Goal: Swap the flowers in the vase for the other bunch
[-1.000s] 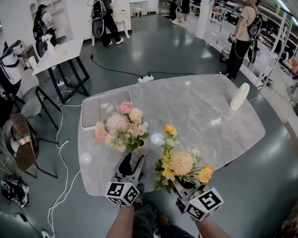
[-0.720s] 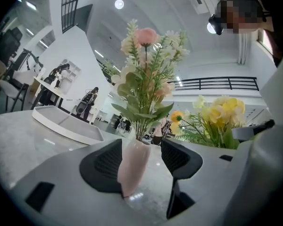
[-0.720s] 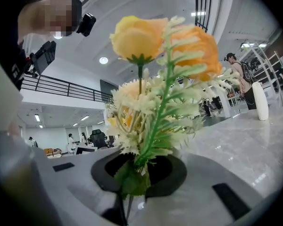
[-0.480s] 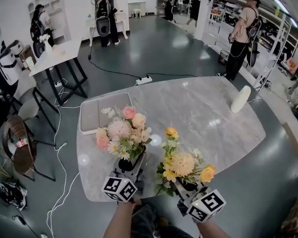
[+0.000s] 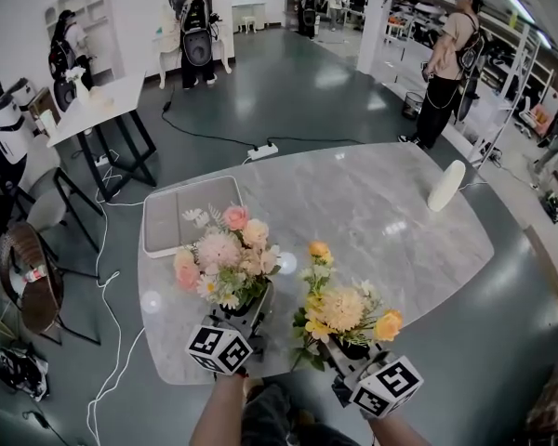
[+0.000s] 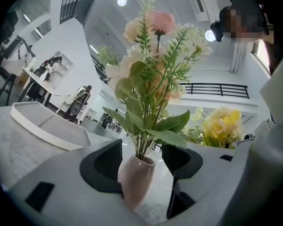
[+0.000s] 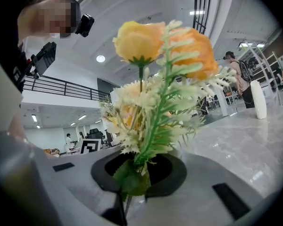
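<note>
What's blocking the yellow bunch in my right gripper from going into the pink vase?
The pink bunch fills the mouth of the vase. It must come out first; nothing else visible lies between the yellow bunch in the right gripper and the vase.

Glossy grey floor (image 5: 298,82) (power strip (image 5: 262,150) lying on it) under a white desk (image 5: 95,110).

Your grey marbled rounded worktop (image 5: 372,212) carries a shallow pale grey rectangular tray (image 5: 172,221) at upper left, a slim white container (image 5: 446,186) at right, and a small pink vase (image 6: 136,182) of flowers at lower left.
</note>
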Demonstrator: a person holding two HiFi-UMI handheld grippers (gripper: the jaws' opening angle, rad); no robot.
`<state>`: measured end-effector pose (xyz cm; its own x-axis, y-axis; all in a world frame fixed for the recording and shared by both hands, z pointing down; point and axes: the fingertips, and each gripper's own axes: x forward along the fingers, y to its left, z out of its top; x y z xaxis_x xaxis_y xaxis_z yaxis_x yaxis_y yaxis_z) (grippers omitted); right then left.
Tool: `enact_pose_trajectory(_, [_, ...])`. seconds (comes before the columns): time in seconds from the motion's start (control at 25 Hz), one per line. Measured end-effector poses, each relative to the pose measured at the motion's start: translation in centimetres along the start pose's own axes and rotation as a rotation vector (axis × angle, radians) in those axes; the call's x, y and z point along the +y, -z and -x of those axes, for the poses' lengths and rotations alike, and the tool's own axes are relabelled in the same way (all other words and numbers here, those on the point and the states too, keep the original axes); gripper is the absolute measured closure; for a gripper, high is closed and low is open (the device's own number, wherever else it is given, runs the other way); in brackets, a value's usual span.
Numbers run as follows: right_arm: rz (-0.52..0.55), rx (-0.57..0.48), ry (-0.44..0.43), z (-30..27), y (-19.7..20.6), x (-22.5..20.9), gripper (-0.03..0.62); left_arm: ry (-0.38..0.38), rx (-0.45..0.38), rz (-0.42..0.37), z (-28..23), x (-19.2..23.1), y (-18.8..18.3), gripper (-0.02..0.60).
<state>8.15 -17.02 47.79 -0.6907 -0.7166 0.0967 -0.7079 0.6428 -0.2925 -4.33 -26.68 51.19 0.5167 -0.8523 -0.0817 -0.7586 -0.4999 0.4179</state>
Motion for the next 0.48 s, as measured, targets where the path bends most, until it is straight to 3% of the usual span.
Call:
enact_pose_trajectory(0.32, [0.004, 0.01, -0.005, -0.4, 0.1, 0.2, 0.52, 0.005, -0.043, -0.027, 0.0, 0.0, -1.8, 0.325])
enact_pose_trajectory(0.48, [-0.001, 0.014, -0.009, -0.5, -0.1, 0.4, 0.52, -0.01, -0.047, -0.044, 0.2, -0.1, -2.4, 0.418])
